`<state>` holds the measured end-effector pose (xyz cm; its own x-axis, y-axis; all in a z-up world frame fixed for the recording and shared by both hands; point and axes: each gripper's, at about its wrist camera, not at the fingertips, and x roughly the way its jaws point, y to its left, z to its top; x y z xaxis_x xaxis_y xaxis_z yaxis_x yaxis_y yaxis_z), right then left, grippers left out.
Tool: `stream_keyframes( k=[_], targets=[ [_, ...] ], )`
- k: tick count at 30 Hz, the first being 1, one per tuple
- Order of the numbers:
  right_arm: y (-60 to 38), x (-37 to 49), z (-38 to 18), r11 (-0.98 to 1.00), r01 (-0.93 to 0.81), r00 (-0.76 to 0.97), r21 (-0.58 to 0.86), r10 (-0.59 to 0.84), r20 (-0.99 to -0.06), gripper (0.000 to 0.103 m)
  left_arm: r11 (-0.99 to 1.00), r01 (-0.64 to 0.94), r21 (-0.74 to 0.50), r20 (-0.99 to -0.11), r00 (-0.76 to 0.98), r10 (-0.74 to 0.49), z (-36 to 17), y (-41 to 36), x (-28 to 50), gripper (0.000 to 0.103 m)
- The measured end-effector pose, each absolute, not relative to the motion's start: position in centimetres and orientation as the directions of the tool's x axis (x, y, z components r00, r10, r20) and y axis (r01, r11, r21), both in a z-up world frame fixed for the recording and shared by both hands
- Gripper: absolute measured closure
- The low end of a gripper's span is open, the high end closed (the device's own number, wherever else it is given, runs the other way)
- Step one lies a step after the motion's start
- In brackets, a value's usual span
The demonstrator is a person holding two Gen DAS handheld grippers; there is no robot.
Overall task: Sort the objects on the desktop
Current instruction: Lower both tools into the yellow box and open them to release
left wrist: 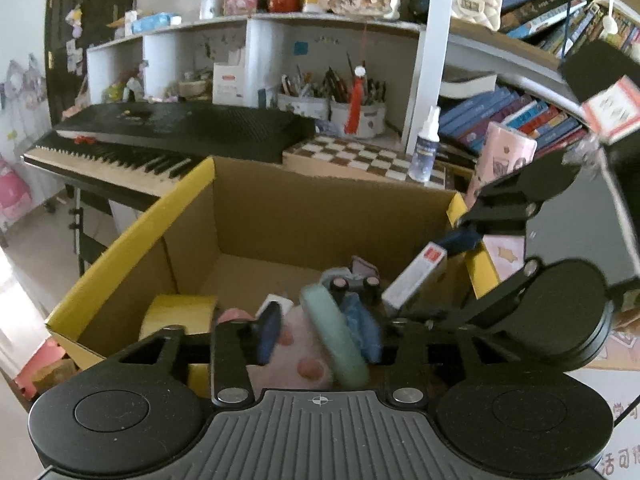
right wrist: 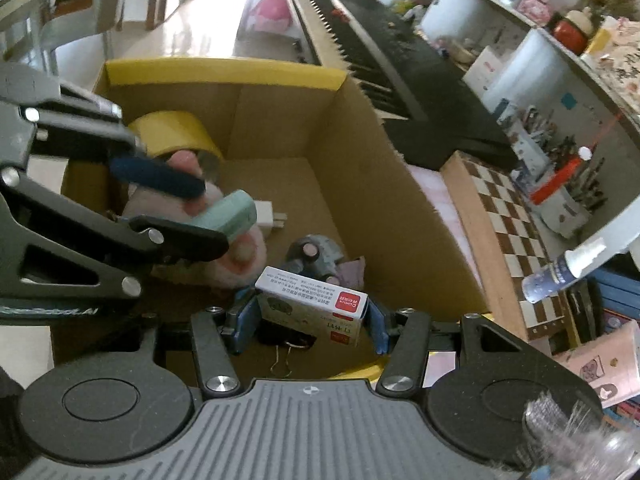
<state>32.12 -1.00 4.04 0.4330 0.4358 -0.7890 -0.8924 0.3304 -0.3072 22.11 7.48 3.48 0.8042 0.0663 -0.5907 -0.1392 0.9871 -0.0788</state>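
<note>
Only the right wrist view shows a binder clip (right wrist: 285, 354) under the white box (right wrist: 311, 307).

The cardboard box (right wrist: 360, 152) stays open at its far floor — near side crowded (plush (right wrist: 248, 252), tape roll (right wrist: 172, 132)).

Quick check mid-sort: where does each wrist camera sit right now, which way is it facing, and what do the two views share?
Left wrist: sits on the left tongs, facing forward and down into the cardboard box; its own fingers straddle a mint green item, and the right tongs reach in.
Right wrist: sits on the right tongs, looking steeply down at the small white box in its fingers; the left tongs cross at left.
Shared: box, yellow tape roll, keyboard, checkered board.
</note>
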Motion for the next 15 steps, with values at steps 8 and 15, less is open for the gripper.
stream_keyframes(
  k=[8, 15],
  targets=[
    [-0.4, 32.0, 3.0, 0.275, -0.917, 0.385, -0.288, 0.429, -0.817, 0.051, 0.982, -0.166, -0.086, -0.559, 0.824, 0.09, 4.2, 7.6, 21.2, 0.035],
    [-0.1, 31.8, 2.2, 0.239, -0.932, 0.354, -0.274, 0.421, -0.835, 0.051, 0.976, -0.193, -0.105, -0.533, 0.839, 0.109, 4.7, 7.9, 20.4, 0.023]
  ],
)
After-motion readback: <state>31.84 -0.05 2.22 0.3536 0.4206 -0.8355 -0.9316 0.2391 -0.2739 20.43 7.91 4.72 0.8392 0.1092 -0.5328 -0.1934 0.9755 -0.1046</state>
